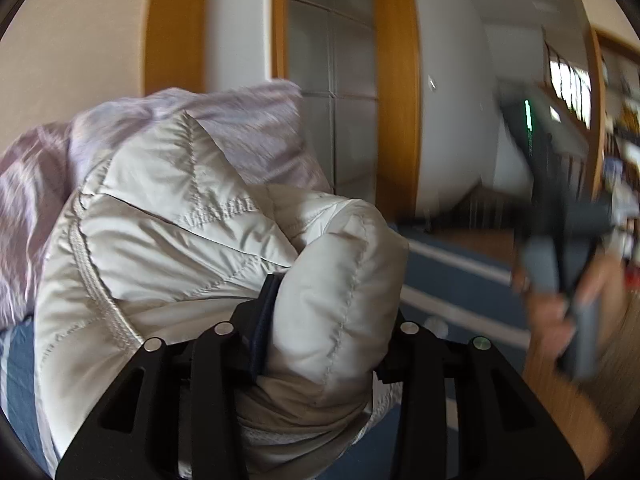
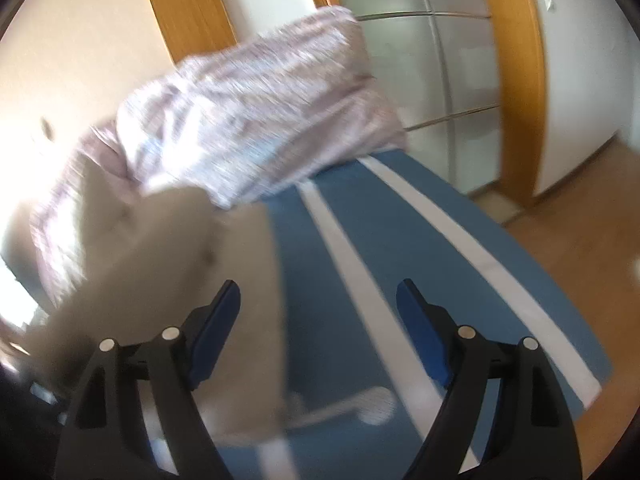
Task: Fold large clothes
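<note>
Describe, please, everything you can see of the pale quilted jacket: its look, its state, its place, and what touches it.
The quilted jacket is off-white, of shiny padded fabric with diamond stitching and a ribbed, cord-like trim. It is bunched up, not folded flat. The left gripper is closed on a thick puffy fold of it. It lies over the blue bedspread with white stripes, in front of a lilac pillow. In the right wrist view it is a blurred beige mass.

A lilac pillow (image 2: 256,116) lies at the far end of a blue white-striped bedcover (image 2: 384,232), wood-framed frosted-glass door (image 1: 332,76) behind.
</note>
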`<state>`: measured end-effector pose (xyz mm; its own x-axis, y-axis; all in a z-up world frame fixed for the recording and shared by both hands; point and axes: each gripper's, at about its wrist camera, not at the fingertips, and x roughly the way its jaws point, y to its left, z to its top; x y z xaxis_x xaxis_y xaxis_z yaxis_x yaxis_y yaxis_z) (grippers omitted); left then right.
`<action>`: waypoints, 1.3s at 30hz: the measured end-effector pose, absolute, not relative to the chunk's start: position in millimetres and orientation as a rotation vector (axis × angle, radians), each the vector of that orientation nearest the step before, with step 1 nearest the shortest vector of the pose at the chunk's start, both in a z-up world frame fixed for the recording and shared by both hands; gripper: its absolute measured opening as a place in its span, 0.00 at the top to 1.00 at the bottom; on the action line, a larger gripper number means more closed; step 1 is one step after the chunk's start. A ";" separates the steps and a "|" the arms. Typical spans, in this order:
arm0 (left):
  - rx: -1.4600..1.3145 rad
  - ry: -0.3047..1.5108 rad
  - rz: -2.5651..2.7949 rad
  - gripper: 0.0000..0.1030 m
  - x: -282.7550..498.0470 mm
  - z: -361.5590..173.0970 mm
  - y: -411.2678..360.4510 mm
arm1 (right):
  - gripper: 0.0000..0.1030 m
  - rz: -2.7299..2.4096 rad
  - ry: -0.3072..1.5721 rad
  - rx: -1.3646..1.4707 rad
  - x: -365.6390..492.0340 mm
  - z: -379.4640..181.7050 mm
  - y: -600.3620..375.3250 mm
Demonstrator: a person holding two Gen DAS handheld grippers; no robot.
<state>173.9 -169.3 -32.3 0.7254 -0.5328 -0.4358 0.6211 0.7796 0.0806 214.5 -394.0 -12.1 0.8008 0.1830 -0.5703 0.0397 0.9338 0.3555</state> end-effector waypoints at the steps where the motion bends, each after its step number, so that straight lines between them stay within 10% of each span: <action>1: 0.258 0.409 -0.643 0.60 172.1 -37.4 -175.5 | 0.22 0.144 0.634 0.397 219.5 -3.8 -394.4; 24: 0.650 0.417 -0.657 0.53 160.4 -93.5 -231.0 | 0.35 0.513 0.964 0.256 301.4 1.8 -293.7; 29: 0.734 0.380 -0.631 0.51 146.4 -98.0 -234.4 | 0.76 0.531 0.976 0.275 301.6 -8.5 -295.7; 39: 0.440 0.374 -0.618 0.38 128.0 2.4 -115.9 | 0.84 0.501 0.920 0.258 298.3 -2.4 -293.7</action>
<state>128.0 -115.9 2.4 0.7544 -0.4694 -0.4588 0.6242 0.7291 0.2805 298.3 -293.7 -2.4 0.5024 0.5173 -0.6928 -0.3019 0.8558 0.4201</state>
